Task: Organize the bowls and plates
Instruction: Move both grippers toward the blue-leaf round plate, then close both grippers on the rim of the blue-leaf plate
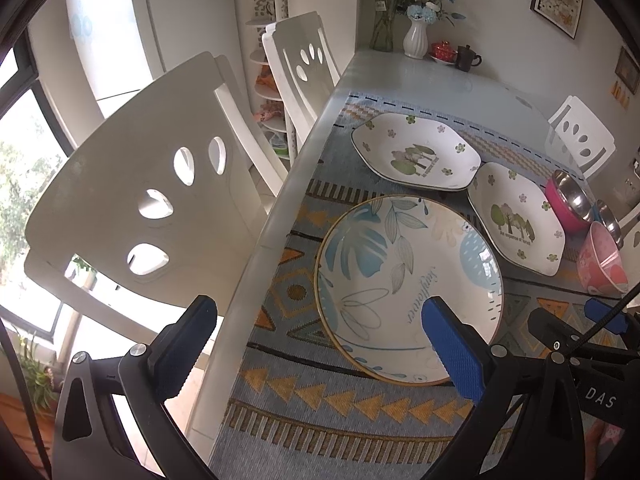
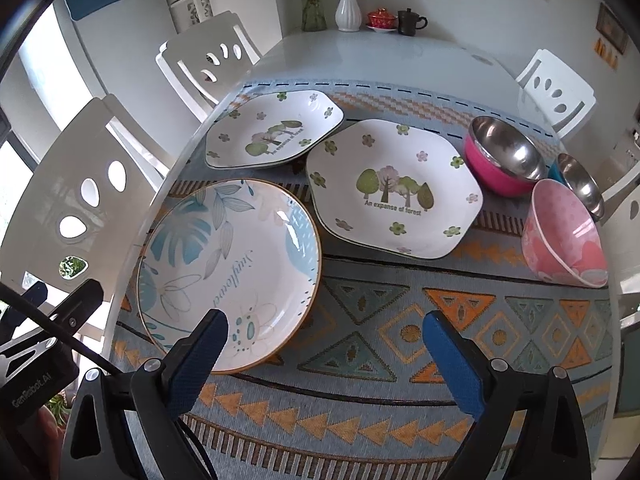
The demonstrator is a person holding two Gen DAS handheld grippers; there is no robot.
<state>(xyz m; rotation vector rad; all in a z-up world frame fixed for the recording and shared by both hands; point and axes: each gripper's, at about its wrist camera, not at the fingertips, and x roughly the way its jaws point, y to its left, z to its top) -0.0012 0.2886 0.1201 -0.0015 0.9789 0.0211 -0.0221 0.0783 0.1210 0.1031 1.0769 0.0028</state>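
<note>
A round blue-leaf plate (image 1: 404, 280) (image 2: 228, 268) lies on the patterned mat near the table's left edge. Two hexagonal forest plates lie behind it, the far one (image 1: 416, 152) (image 2: 276, 130) and the near one (image 1: 516, 218) (image 2: 394, 188). A pink patterned bowl (image 1: 602, 262) (image 2: 564, 232), a magenta steel bowl (image 1: 568, 200) (image 2: 502, 154) and a blue steel bowl (image 2: 580, 184) stand at the right. My left gripper (image 1: 316, 344) is open and empty above the round plate's near-left rim. My right gripper (image 2: 324, 352) is open and empty over the mat, right of that plate.
White chairs (image 1: 136, 200) (image 2: 76, 200) stand along the table's left side, and one (image 2: 556, 92) at the far right. A white vase (image 2: 348, 12), a glass vase, a red lidded cup and a dark mug (image 2: 410, 22) stand at the table's far end.
</note>
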